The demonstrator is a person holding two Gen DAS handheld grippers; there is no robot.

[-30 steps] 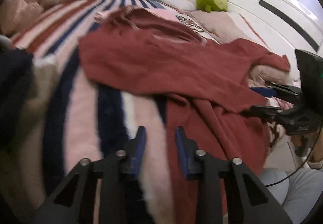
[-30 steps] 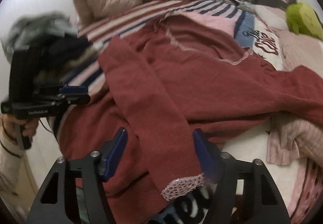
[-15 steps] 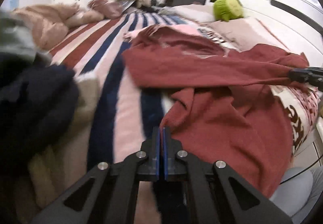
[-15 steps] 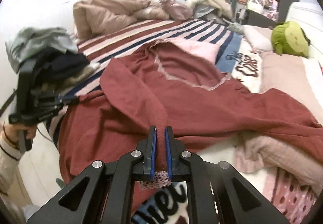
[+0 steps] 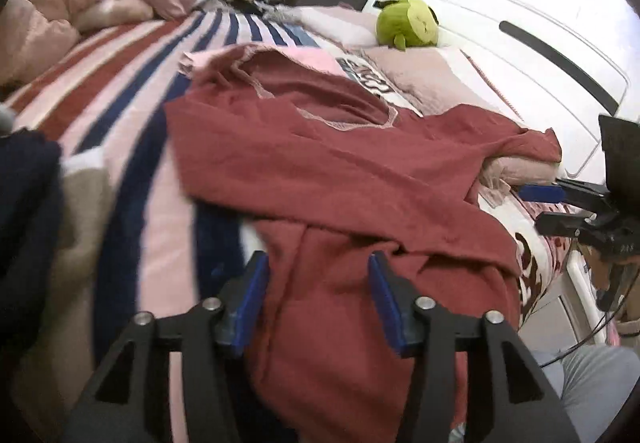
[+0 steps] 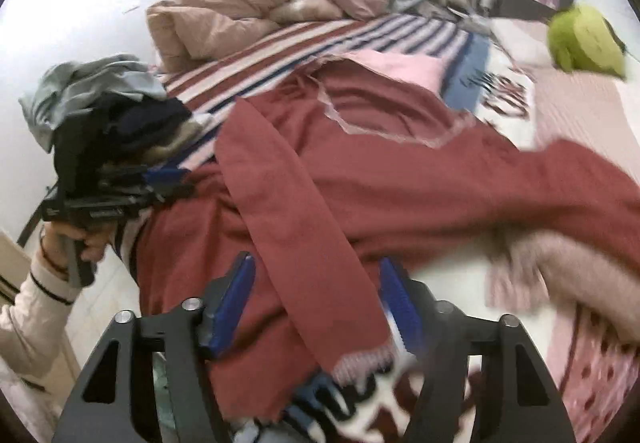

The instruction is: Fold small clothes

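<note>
A dark red long-sleeved top (image 5: 332, 171) lies spread on the bed, one sleeve folded across its body. My left gripper (image 5: 318, 275) is open above the top's lower part, holding nothing. In the right wrist view the top (image 6: 400, 171) fills the middle; its folded sleeve (image 6: 304, 243) with a pale lace cuff (image 6: 360, 361) runs down between my right gripper's (image 6: 316, 283) open jaws, which hold nothing. The left gripper (image 6: 160, 179) also shows at the left of that view, and the right gripper (image 5: 540, 193) at the right edge of the left wrist view.
The bed has a striped red, pink and navy blanket (image 5: 120, 83). A pile of dark and grey clothes (image 6: 104, 103) sits at the bed's left corner. A green plush toy (image 5: 406, 23) lies by the white headboard (image 5: 520, 55). Beige bedding (image 6: 224, 23) is heaped at the far side.
Both grippers were shut half a second ago, the right one on the sleeve; both are open now and the sleeve lies released across the top.
</note>
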